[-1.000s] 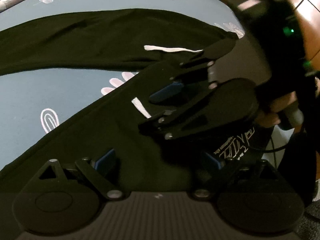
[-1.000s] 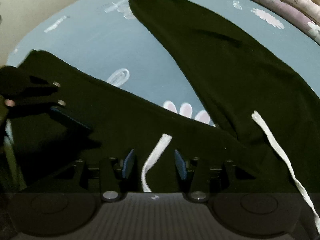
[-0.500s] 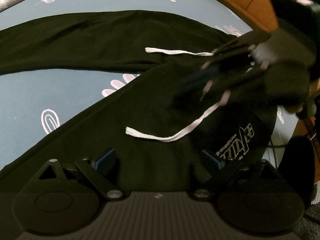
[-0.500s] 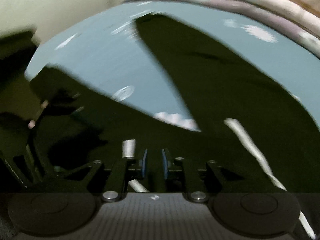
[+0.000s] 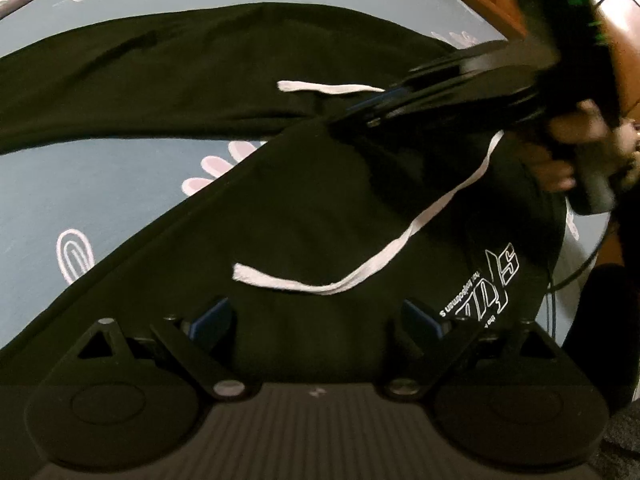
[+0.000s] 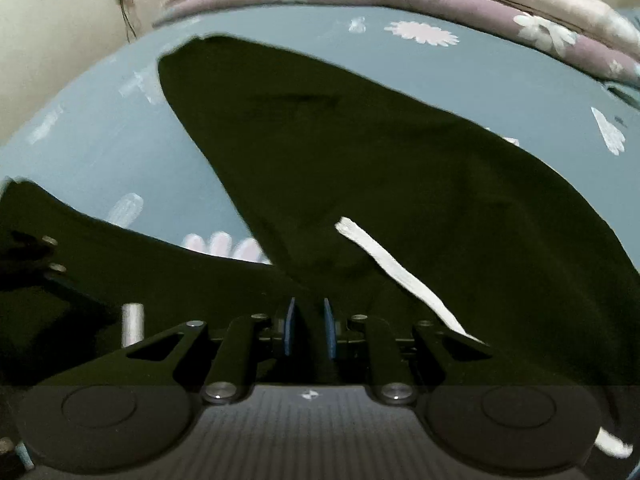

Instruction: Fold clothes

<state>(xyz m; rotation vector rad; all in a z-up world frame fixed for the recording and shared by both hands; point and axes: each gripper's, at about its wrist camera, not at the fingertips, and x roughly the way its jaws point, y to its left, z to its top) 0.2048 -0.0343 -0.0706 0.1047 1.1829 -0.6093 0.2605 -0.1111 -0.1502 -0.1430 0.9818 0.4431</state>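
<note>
On bedsheet (image 5: 100,184) | 1 black trousers (image 5: 320,208) | 2 white drawstrings (image 5: 360,276)

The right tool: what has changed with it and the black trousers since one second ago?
The right tool closed from open onto a fold of the black trousers near the waistband and pulled it up and sideways; the white drawstring slid out from between its pads. The left tool stayed open and in place.
</note>
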